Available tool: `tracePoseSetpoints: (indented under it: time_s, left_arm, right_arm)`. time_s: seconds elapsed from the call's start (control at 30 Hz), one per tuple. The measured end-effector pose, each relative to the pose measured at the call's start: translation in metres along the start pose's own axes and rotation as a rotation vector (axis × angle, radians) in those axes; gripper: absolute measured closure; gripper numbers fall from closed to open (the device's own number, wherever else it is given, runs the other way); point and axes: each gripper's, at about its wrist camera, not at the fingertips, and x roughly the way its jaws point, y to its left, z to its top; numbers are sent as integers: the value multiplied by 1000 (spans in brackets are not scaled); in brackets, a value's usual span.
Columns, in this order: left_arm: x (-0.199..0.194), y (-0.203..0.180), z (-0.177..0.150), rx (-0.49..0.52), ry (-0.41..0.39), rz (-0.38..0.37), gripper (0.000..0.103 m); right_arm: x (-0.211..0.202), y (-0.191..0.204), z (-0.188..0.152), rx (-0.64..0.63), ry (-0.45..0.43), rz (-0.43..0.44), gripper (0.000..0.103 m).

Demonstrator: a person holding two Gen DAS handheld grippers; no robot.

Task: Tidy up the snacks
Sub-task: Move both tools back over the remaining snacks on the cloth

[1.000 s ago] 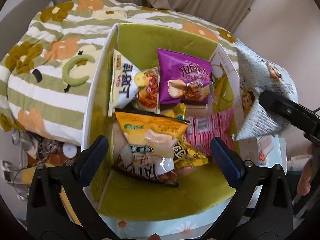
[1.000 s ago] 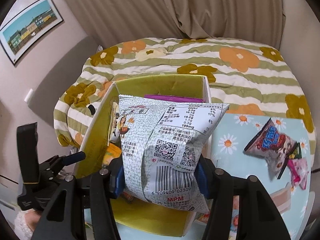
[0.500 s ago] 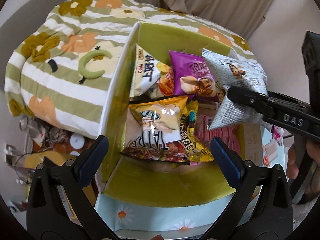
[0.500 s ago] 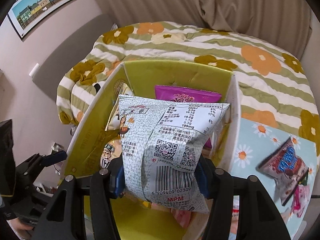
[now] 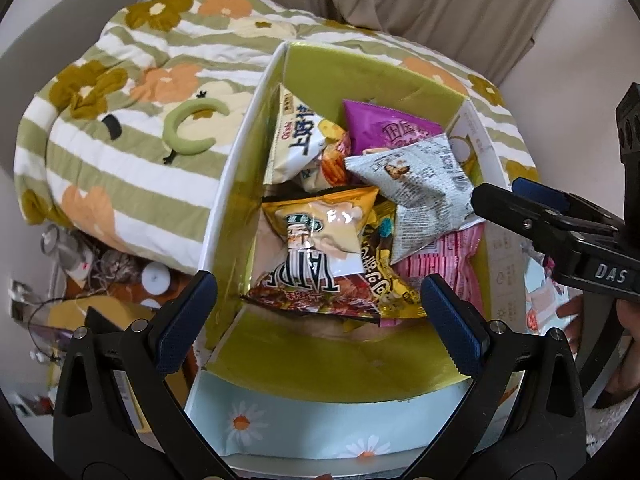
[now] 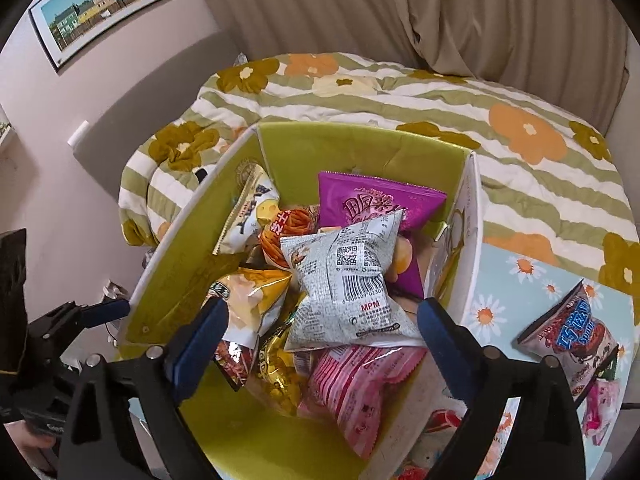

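Both tongs (image 6: 320, 332) (image 5: 318, 316) angled down over the box (image 6: 360, 148), spread, right freshly off the grey packet (image 6: 344, 280).

The grey-white snack bag (image 6: 352, 280) lies barcode-up inside the green-lined box (image 6: 320, 144) — tilted atop the pile, overlapping the purple bag (image 6: 372, 200) at the box's far wall and the pink packet (image 6: 352, 384) nearer, with the yellow bag (image 6: 248, 300) just beside it.

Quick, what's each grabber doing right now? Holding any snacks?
Left gripper: open, holding nothing.
Right gripper: jaws just opened, white snack bag dropped in the box.
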Motion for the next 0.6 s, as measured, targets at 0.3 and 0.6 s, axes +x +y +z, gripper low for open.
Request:
tracePoseSetpoints:
  time_s: [0.3, 0.6]
  left_arm:
    - [-29, -14, 6, 87, -53, -18, 2]
    - [-40, -40, 5, 177, -82, -116, 2]
  right_arm:
    - [-46, 7, -3, 30, -96, -35, 9]
    - [-111, 2, -25, 105, -218, -132, 9]
